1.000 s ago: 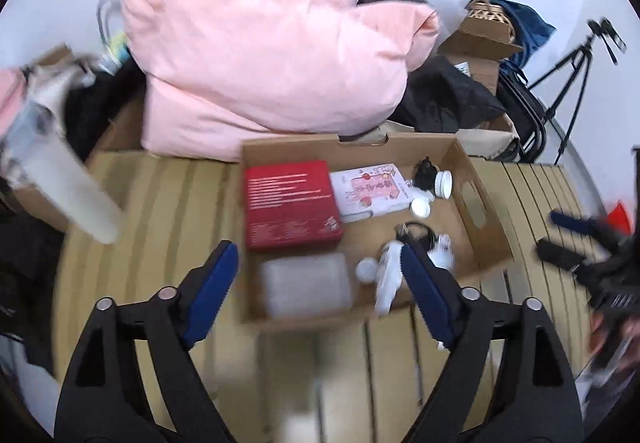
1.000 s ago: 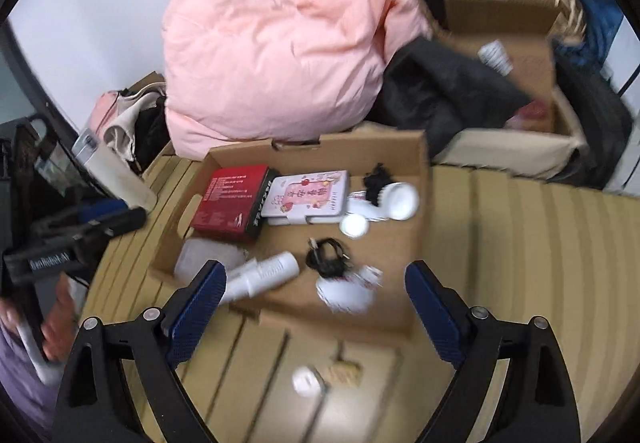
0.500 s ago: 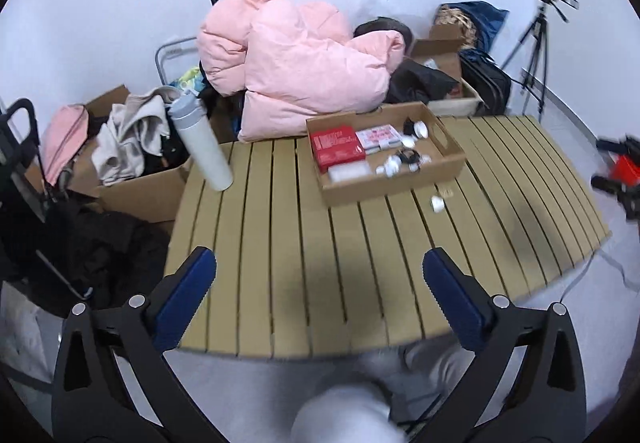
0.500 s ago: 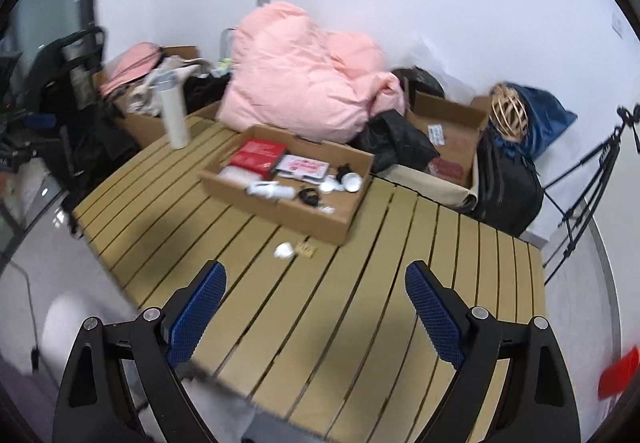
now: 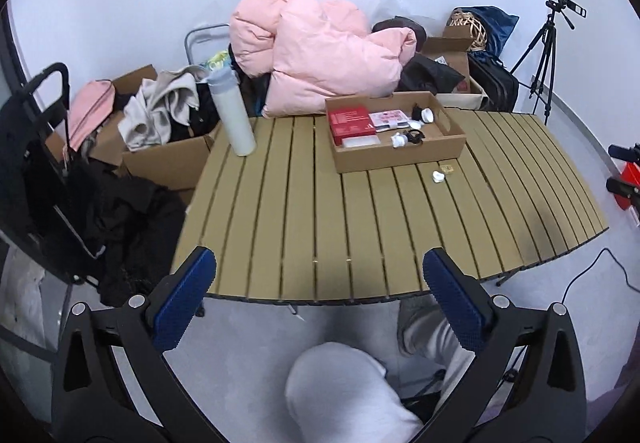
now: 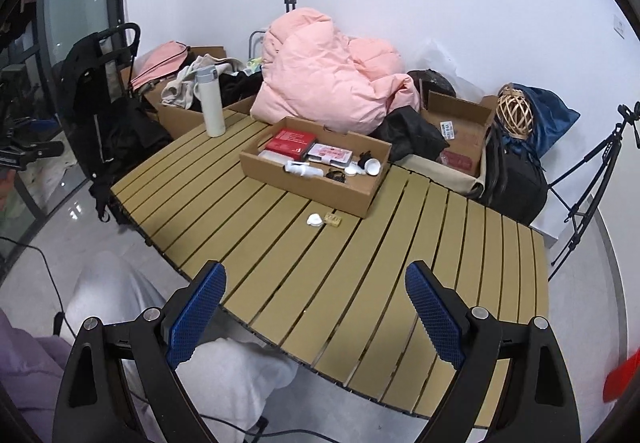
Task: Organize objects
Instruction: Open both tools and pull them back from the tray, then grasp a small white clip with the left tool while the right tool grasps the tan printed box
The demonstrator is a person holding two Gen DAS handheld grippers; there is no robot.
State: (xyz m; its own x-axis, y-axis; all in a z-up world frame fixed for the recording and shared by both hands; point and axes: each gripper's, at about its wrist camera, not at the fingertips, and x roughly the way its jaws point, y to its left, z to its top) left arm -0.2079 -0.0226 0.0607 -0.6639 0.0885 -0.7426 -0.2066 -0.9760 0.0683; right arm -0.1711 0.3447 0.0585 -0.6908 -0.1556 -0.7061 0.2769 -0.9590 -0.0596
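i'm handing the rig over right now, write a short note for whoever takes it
Left gripper and right gripper: both open, empty, held back at the near edge of the slatted wooden table.
In the shallow cardboard box: red flat box, pink-and-white packet, white tube, small caps.
Left on the slats beside it: small white cap, small tan block.
The white bottle stands apart.

Place: cluttered spare room, used for recording
Evidence: tripod (image 5: 546,55), cartons of clothes (image 5: 160,147), pink duvet (image 5: 320,55), slatted surface (image 5: 360,227)
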